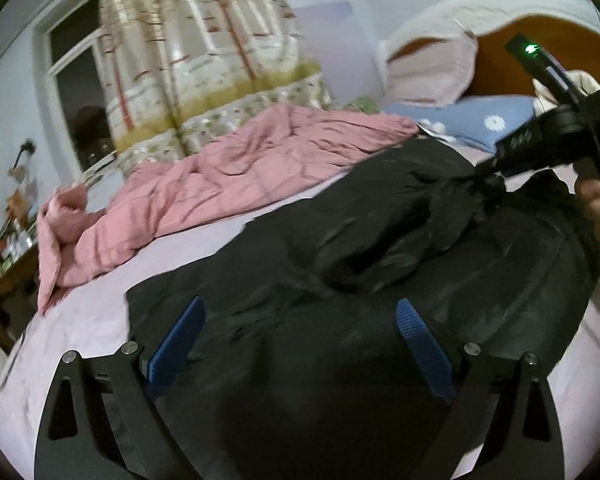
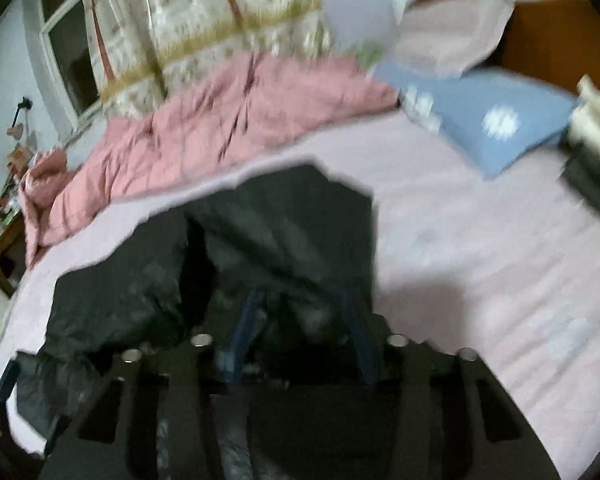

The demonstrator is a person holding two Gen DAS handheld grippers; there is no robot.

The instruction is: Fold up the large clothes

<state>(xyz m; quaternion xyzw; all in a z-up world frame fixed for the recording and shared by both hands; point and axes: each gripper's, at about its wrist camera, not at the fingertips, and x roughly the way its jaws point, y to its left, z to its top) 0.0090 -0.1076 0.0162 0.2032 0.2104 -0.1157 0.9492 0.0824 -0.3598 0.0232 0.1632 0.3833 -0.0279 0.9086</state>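
A large black garment (image 1: 340, 280) lies spread on the pale pink bed sheet (image 1: 80, 332). My left gripper (image 1: 300, 312) hovers over its near part, blue fingers (image 1: 176, 344) wide apart and empty. My right gripper (image 1: 488, 176) shows at the right of the left wrist view, pinching a bunched fold of the black cloth and lifting it. In the blurred right wrist view the black garment (image 2: 276, 232) hangs over the right gripper (image 2: 304, 312), whose blue fingers (image 2: 242, 328) stand close together with cloth between them.
A crumpled pink quilt (image 1: 220, 176) lies along the far side of the bed. A blue pillow (image 2: 492, 124) and a pink pillow (image 1: 428, 72) sit at the orange headboard (image 1: 500, 68). A patterned curtain (image 1: 204, 40) and window are behind. A cluttered wooden table (image 1: 4, 272) stands left.
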